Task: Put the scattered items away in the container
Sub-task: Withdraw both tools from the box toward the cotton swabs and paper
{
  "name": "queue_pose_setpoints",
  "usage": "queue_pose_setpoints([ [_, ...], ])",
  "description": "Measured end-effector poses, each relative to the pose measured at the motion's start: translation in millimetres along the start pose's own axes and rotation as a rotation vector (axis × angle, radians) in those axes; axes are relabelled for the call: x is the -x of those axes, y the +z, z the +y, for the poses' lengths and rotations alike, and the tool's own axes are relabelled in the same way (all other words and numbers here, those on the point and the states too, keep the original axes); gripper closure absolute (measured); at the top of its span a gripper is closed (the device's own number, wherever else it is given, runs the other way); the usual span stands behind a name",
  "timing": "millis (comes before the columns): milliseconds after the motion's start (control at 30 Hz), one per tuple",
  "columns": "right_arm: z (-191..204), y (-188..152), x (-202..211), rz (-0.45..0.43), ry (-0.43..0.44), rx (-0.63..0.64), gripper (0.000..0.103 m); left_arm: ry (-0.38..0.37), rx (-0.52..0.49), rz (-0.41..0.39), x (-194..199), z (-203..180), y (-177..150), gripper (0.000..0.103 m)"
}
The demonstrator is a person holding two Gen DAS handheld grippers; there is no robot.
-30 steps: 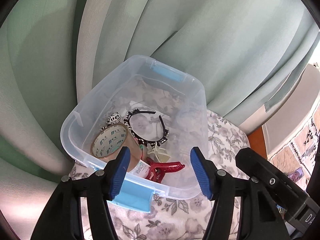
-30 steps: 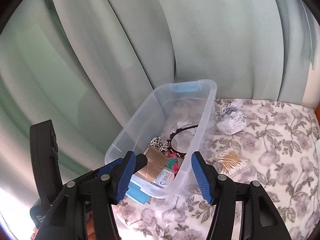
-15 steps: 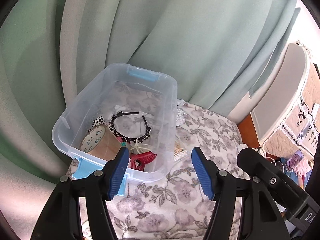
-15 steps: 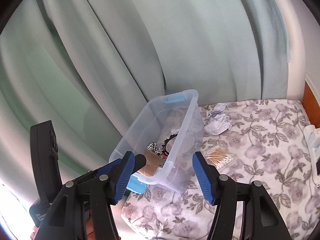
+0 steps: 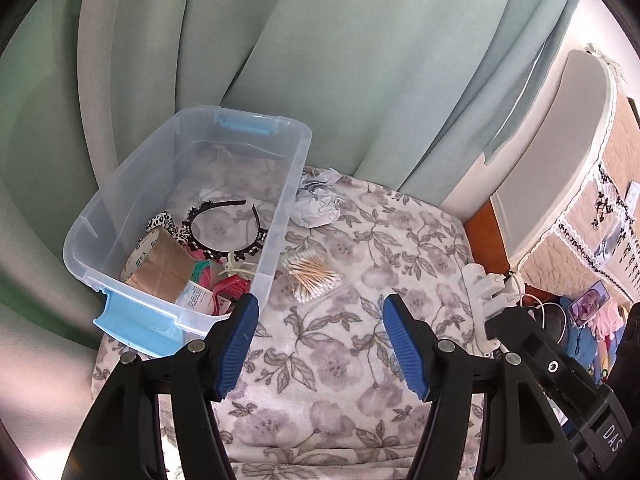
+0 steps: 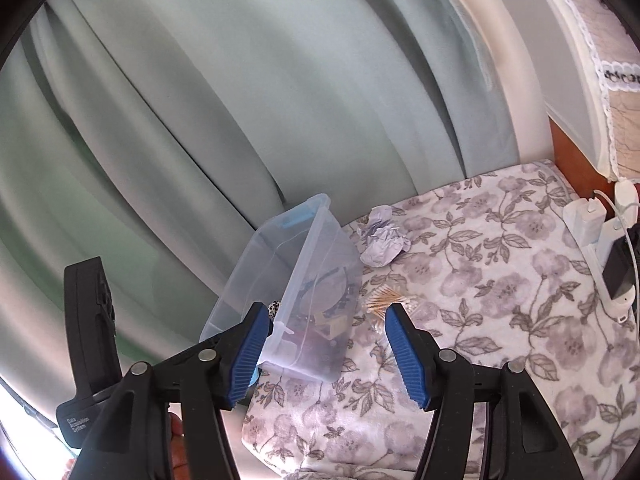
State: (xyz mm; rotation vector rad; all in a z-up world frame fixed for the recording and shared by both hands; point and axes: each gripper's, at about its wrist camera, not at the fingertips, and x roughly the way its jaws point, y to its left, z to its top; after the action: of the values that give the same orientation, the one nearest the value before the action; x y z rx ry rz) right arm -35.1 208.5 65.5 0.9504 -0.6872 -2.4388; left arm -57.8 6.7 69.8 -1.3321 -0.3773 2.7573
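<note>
A clear plastic bin [image 5: 276,216] [image 6: 304,264] with blue latches stands on a floral blanket [image 5: 360,344] at its left. Inside lie a brown tape roll [image 5: 160,268], a black headband [image 5: 224,228], a spotted scrunchie [image 5: 166,222] and red and cream clips. A bundle of cotton swabs [image 5: 314,274] [image 6: 390,300] lies just right of the bin, and a crumpled paper ball [image 5: 318,202] [image 6: 382,242] farther back. My left gripper [image 5: 320,340] hovers open over the blanket near the swabs, nothing between its fingers. My right gripper [image 6: 326,344] is open too, in front of the bin's near corner.
Pale green curtains [image 5: 320,60] hang right behind the bin. A white power strip with chargers and cables [image 6: 608,248] lies at the blanket's right edge by a wooden frame. A padded white board and a quilt stand at far right. The blanket [image 6: 500,300] spreads right of the bin.
Both grippers have swung to the right, away from the bin. The swabs, paper ball and power strip have come into the left wrist view. Both stay open and empty.
</note>
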Motion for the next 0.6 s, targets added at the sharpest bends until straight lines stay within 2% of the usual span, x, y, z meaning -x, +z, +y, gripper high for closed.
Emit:
queue_pose_setpoints([
  [300, -45.7, -1.3, 13.7, -0.012, -0.032, -0.116, 0.039, -0.054, -0.151, -0.009, -10.7, -54.0, -13.5, 0.037],
  [467, -64.4, -9.1, 17.4, -0.007, -0.071, -0.148, 0.039, -0.075, -0.135, 0.030, -28.0, -62.8, -24.8, 0.037],
  [600, -83.1, -17.7, 12.5, 0.021, -0.110, -0.189, 0.038, -0.042, -0.152, 0.061, -43.1, -67.6, -36.2, 0.037],
])
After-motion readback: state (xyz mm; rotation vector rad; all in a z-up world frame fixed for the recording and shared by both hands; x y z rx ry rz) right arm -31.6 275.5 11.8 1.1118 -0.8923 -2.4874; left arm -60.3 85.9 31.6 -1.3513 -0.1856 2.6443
